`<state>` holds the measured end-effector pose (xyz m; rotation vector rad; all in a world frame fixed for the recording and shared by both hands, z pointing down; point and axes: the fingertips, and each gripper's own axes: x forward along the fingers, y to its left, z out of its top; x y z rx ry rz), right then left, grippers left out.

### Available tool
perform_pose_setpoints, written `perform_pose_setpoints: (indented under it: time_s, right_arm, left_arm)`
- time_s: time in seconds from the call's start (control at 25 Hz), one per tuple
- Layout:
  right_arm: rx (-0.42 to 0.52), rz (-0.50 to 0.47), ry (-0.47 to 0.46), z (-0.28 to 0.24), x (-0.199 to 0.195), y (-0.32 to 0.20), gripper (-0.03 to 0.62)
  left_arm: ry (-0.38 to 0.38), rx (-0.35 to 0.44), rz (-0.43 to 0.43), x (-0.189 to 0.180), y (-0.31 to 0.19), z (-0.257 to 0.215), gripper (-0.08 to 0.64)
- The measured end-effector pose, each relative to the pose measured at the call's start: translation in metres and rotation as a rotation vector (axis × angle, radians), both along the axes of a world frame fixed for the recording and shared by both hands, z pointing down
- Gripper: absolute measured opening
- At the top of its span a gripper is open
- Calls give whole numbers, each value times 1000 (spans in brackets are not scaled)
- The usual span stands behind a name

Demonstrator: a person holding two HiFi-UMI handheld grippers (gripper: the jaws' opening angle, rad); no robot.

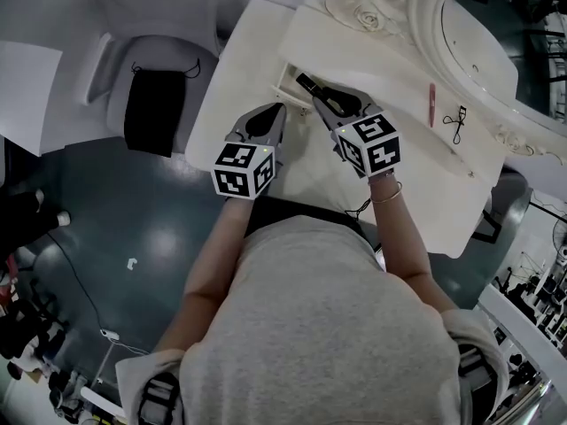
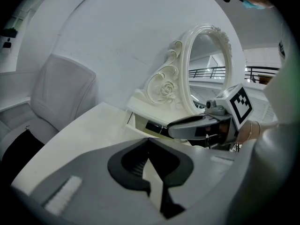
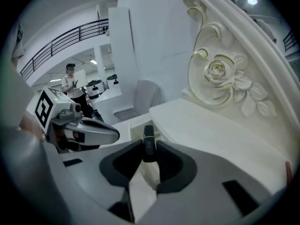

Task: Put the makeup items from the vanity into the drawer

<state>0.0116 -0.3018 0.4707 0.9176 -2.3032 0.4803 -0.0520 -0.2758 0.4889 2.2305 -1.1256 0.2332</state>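
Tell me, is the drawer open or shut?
Open: the drawer is pulled out from the vanity, its inside showing.

Vanity (image 1: 354, 56) cream; mirror frame (image 1: 423, 20) same, carved rose pattern. Left gripper (image 1: 276, 112) and right gripper (image 1: 319, 98) grey, pads (image 3: 117, 165) black. Cubes (image 1: 242, 168) white with black square markers. Tube (image 3: 148, 143) black, gold band. At 2 o'clock: pencil (image 1: 432, 104) red, curler (image 1: 456, 124) black. At 10: chair (image 1: 115, 69) pale grey, cloth (image 1: 155, 109) black. Floor (image 1: 106, 237) dark blue-grey. Shirt (image 1: 328, 326) grey.

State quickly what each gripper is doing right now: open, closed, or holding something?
Left gripper: closed, empty.
Right gripper: closed on a black makeup tube.
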Motion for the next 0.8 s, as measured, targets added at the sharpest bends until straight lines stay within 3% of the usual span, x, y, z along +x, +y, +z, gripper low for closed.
perform_pose_setpoints:
  time_s: [0.2,0.8]
  right_arm:
    - [-27,-30,53,8,-2,0,98]
    - [-78,-20,88,14,-3,-5,98]
  left_arm:
    - [1,-3,-7,-3,-3,2,9]
    - [13,-2,-27,-3,-3,4,9]
